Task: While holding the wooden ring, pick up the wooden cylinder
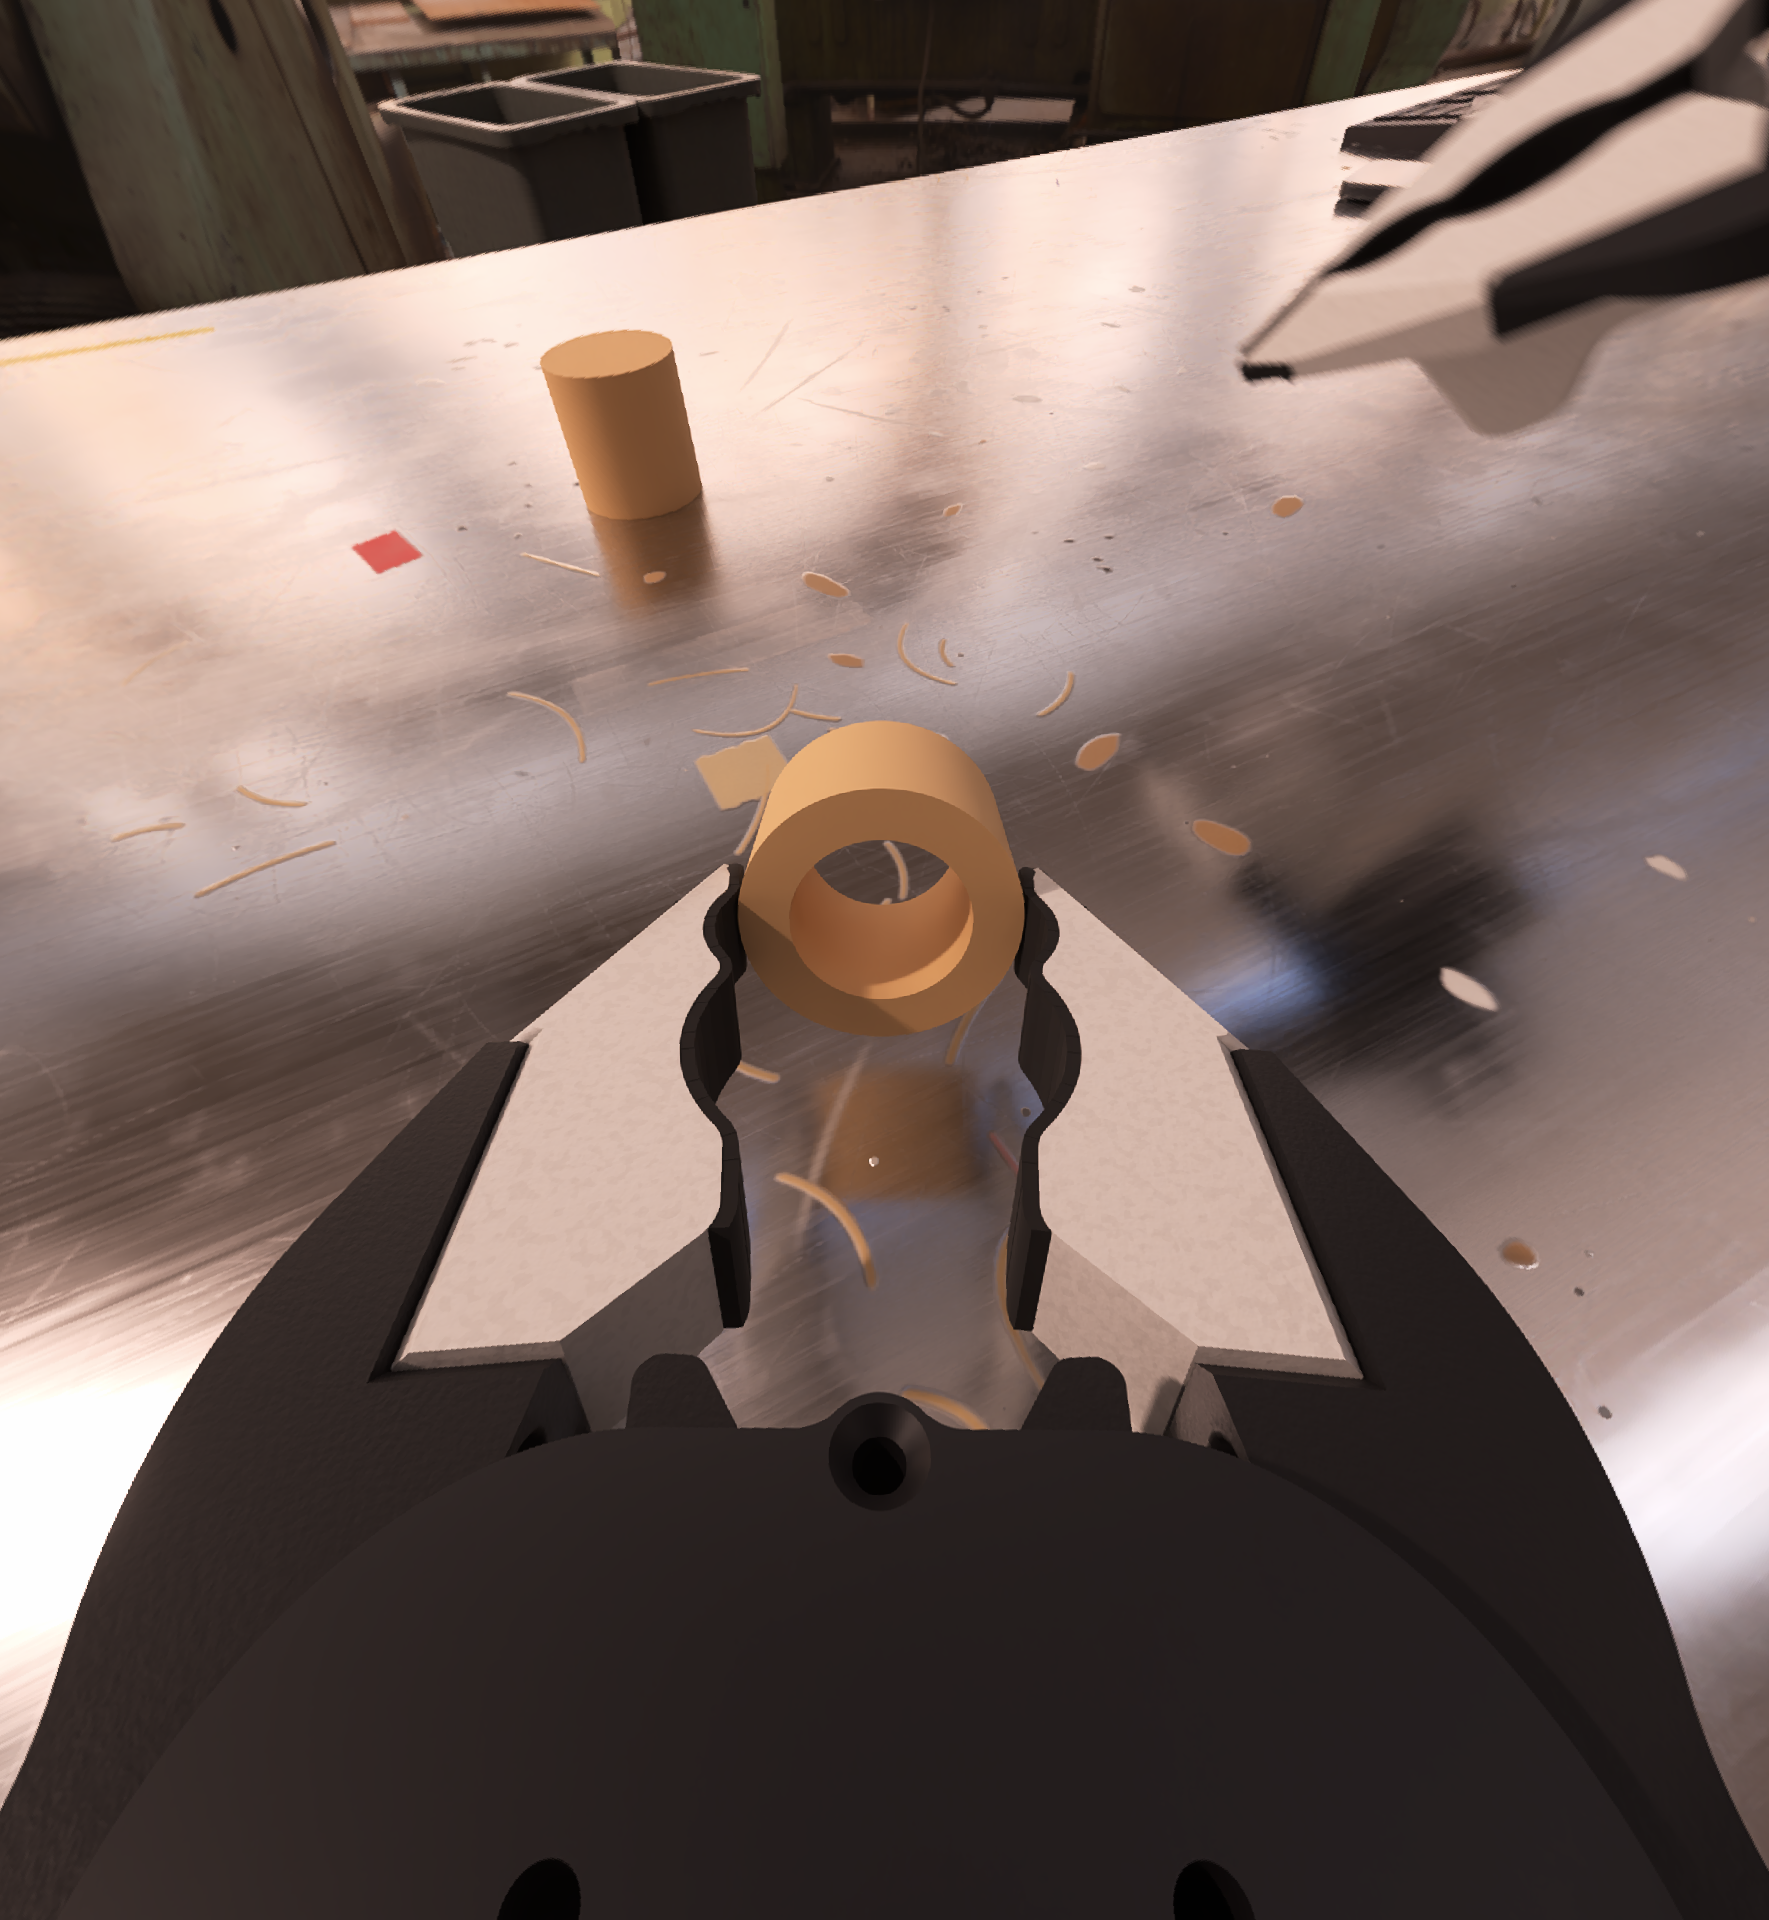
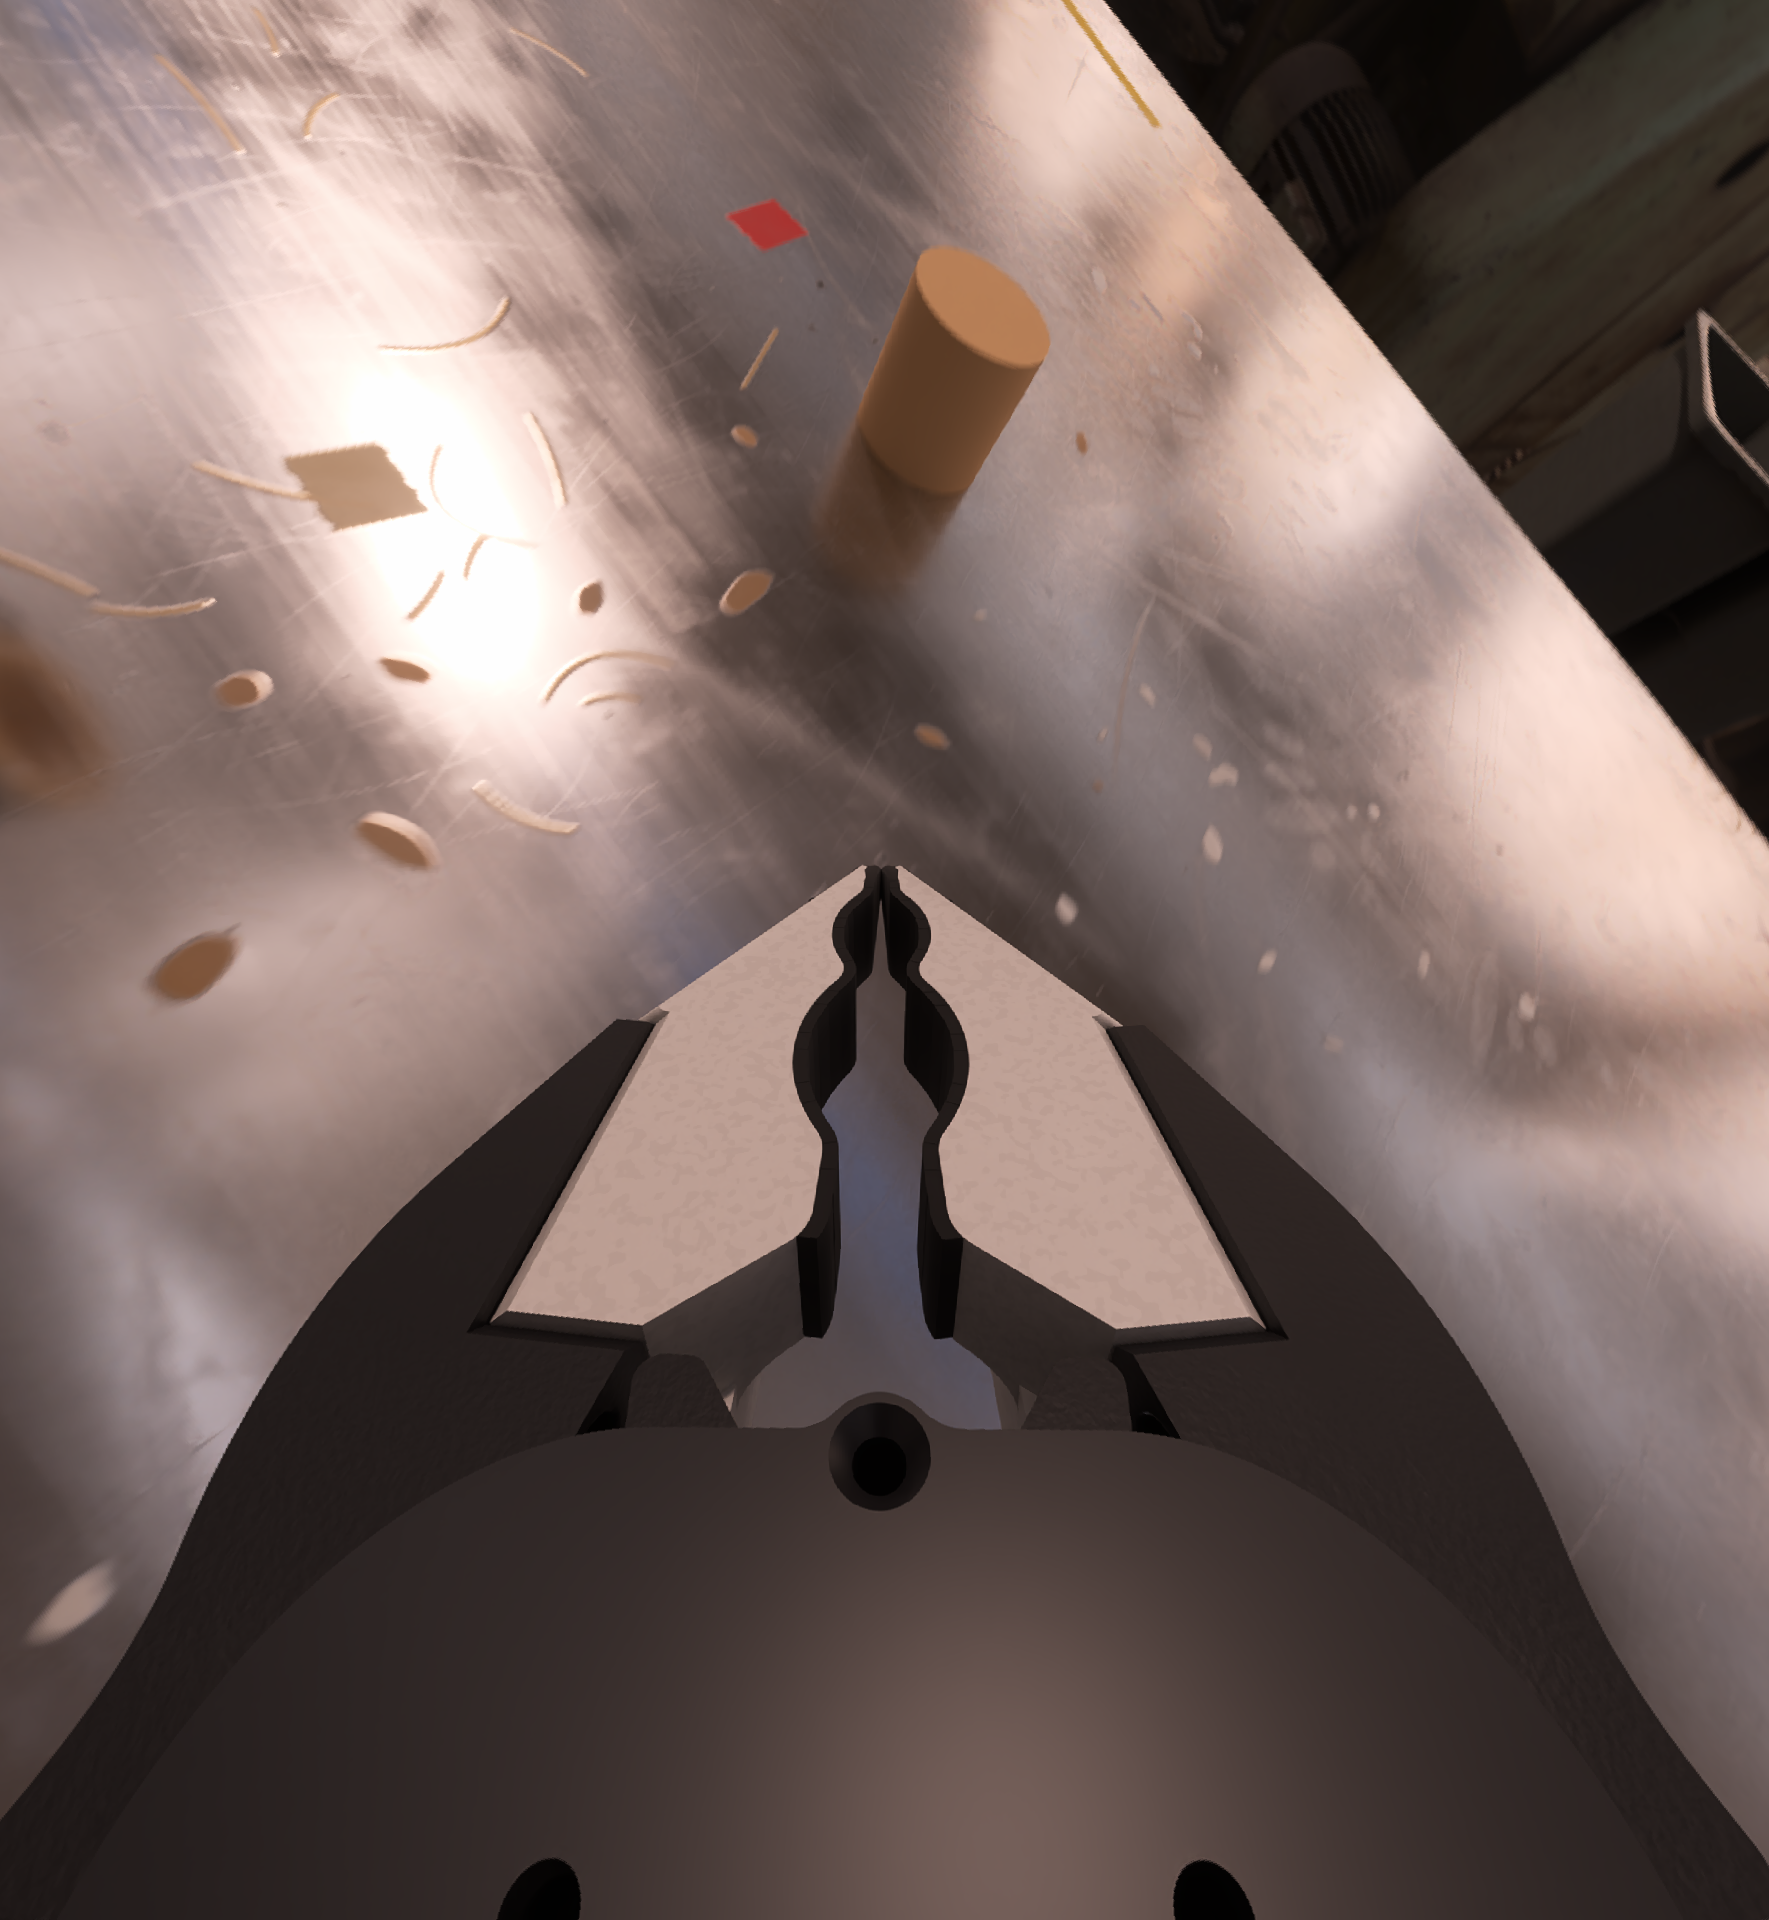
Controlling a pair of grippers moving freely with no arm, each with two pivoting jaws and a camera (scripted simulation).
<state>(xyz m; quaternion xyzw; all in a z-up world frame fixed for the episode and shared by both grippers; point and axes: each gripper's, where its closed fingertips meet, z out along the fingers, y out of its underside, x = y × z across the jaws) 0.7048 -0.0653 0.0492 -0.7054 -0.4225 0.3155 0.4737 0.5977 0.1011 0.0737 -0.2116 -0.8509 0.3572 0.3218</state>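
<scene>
My left gripper (image 1: 875, 888) is shut on the wooden ring (image 1: 838, 862), a thick tan ring held at its tips above the metal table (image 1: 236, 935), its hole facing me. The wooden cylinder (image 1: 622, 424) stands upright on the table, ahead and to the left of the ring, apart from both grippers. My right gripper (image 2: 880, 873) is shut and empty, hovering above the table with the cylinder (image 2: 953, 369) ahead of it, slightly right. The right gripper also shows at the top right of the left wrist view (image 1: 1264, 369).
Wood shavings and chips (image 1: 828, 665) lie scattered over the table. Small red squares (image 1: 387, 551) and a tan patch (image 2: 355, 485) mark its surface. Dark bins (image 1: 568, 135) stand beyond the far edge. The table edge (image 2: 1482, 499) runs diagonally at the right of the right wrist view.
</scene>
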